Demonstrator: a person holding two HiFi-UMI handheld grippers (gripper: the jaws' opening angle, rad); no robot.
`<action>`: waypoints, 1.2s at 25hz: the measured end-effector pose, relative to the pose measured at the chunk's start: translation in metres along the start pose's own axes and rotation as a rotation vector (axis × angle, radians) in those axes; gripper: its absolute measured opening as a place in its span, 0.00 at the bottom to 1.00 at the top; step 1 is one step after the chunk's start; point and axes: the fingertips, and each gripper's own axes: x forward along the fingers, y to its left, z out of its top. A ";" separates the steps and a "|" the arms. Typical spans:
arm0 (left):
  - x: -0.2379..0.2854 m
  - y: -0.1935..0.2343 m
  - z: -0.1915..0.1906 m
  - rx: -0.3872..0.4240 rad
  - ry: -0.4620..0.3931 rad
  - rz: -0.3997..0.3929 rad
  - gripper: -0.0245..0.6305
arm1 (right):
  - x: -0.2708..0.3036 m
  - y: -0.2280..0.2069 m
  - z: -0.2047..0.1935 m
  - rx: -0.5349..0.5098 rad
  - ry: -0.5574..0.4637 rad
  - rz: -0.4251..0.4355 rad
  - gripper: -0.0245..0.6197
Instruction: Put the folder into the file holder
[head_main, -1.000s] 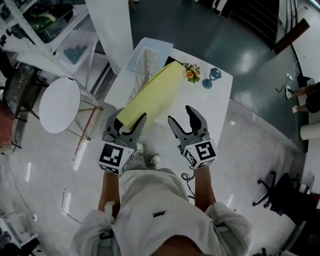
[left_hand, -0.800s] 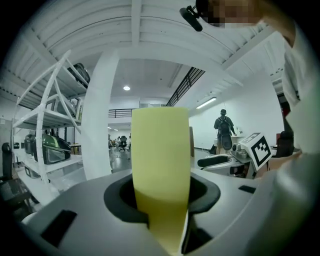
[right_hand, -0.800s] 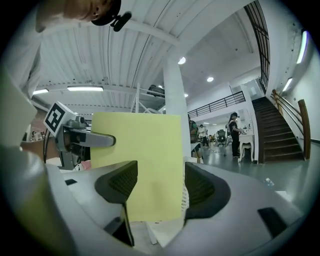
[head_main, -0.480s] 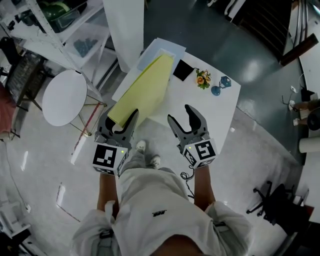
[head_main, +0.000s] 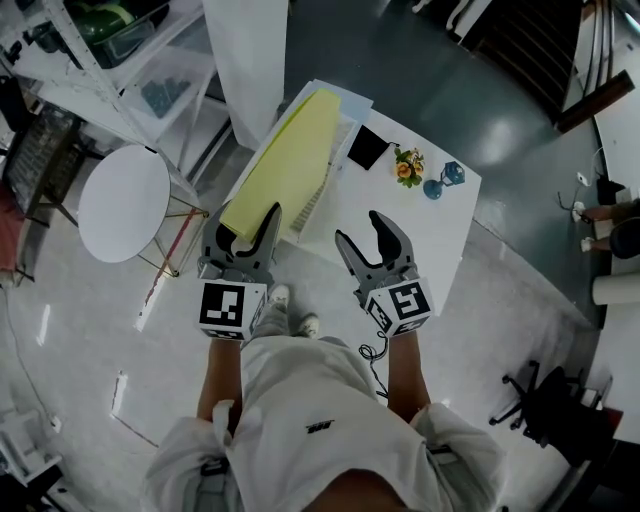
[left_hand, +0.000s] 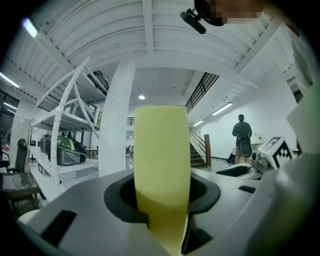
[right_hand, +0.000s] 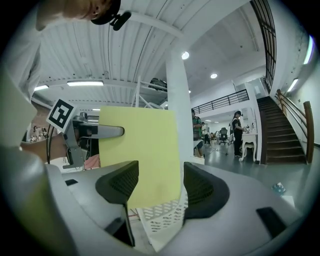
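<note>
White counter (head_main: 420, 235) ahead: left claw (head_main: 243, 215) pinching the folder (head_main: 290, 160) above the file holder (head_main: 318, 195), right claw (head_main: 362, 232) half-open, empty, just been closing. Next: line up, drop it in.

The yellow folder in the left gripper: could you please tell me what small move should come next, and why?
Probably lower the folder into the file holder. The left gripper is shut on its near end, and it seems to hang lengthwise just above the white mesh holder, not yet seated.
</note>
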 end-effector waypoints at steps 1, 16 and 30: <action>0.005 0.001 0.000 -0.003 -0.007 0.005 0.31 | 0.002 -0.002 -0.001 0.004 0.005 -0.009 0.48; 0.073 0.010 -0.024 -0.066 -0.070 0.059 0.31 | 0.022 -0.031 -0.014 0.032 0.049 -0.075 0.47; 0.105 0.001 -0.047 -0.103 -0.092 0.100 0.31 | 0.022 -0.046 -0.031 0.075 0.075 -0.110 0.46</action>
